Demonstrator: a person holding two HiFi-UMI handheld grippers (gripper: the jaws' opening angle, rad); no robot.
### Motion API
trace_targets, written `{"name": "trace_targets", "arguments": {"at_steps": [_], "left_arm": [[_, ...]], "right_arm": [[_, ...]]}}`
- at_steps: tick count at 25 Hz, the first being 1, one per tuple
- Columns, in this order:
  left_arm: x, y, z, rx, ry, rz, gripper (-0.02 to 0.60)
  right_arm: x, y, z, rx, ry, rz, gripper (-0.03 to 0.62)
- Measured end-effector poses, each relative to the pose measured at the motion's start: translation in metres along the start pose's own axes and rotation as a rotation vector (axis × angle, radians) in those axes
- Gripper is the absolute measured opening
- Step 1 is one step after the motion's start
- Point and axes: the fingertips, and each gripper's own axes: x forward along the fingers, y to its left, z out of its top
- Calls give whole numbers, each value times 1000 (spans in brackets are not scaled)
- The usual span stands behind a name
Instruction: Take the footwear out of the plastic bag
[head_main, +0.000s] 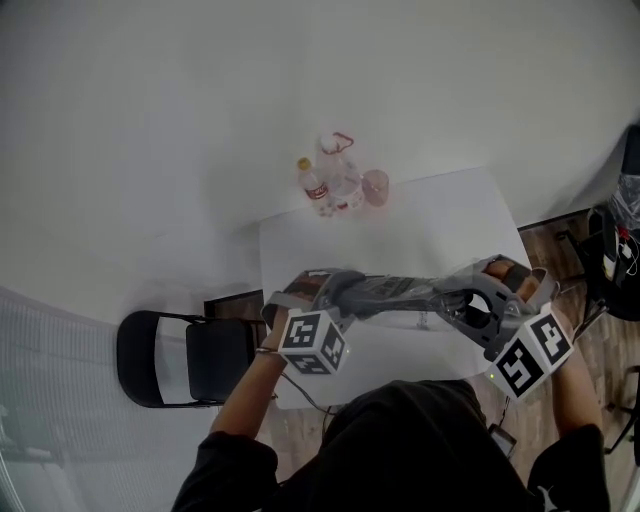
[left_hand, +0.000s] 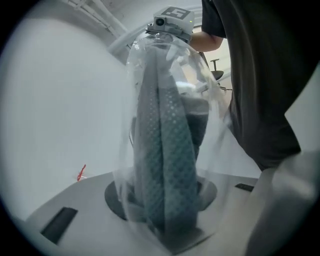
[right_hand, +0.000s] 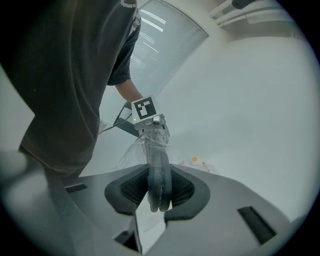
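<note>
Above the white table, the grey footwear hung in the air, a pair pressed flat together. Its long axis lay level in the head view, running 9 to 3 o'clock between the two grippers.

The left gripper was at the 9 o'clock end. Its jaws were closed down on the clear plastic bag, with the perforated footwear inside it and between the pads. The bag still wrapped most of the pair.

The right gripper was at the 3 o'clock end, its jaws narrowed and clamped on the dark rounded end of the footwear. That end looked bare, and the plastic flared out further along toward the left gripper.

No print was legible on the footwear or the bag. The bottles stood at the table's 12 o'clock edge; one had a red label, too small to read. The black chair was on the floor at 8 o'clock. Each gripper's cube showed black-and-white square markers.
</note>
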Motion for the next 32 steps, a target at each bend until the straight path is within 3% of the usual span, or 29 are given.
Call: {"name": "trace_targets", "arguments": {"at_steps": [3, 7, 13, 17, 32], "left_arm": [[-12, 2, 0, -28, -39, 21, 146], [-23, 5, 6, -61, -84, 48, 146], [-26, 10, 1, -2, -30, 74, 146], [-26, 16, -2, 3, -21, 85, 146], [-12, 1, -21, 7, 6, 78, 160]], "right_arm": [[-1, -1, 5, -2, -7, 34, 162], [-4, -5, 11, -45, -1, 24, 164], [2, -6, 17, -126, 47, 28, 149], [12, -3, 16, -172, 55, 35, 100], [13, 2, 10, -146, 60, 65, 86]]}}
